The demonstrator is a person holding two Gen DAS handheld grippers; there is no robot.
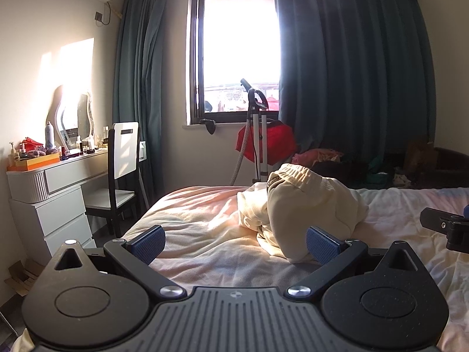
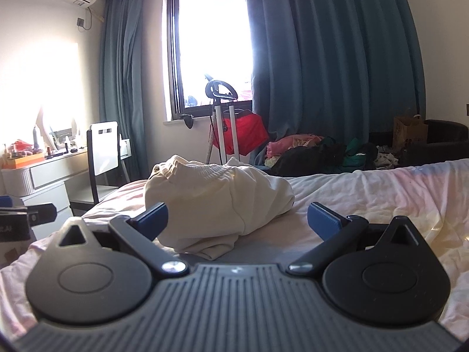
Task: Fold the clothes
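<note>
A crumpled cream garment with a ribbed waistband (image 1: 304, 205) lies bunched on the bed; it also shows in the right wrist view (image 2: 214, 202). My left gripper (image 1: 236, 242) is open and empty, low over the sheet, its right blue pad beside the garment's near edge. My right gripper (image 2: 237, 218) is open and empty, its jaws spread to either side of the garment's near end, not touching it that I can tell. The right gripper's body shows at the right edge of the left wrist view (image 1: 448, 226).
The bed sheet (image 2: 381, 199) is pale and wrinkled. A white dresser (image 1: 55, 193) with clutter and a chair (image 1: 123, 173) stand left of the bed. A garment steamer (image 1: 258, 135) with a red item and a clothes pile (image 2: 316, 149) stand beyond the bed under the window.
</note>
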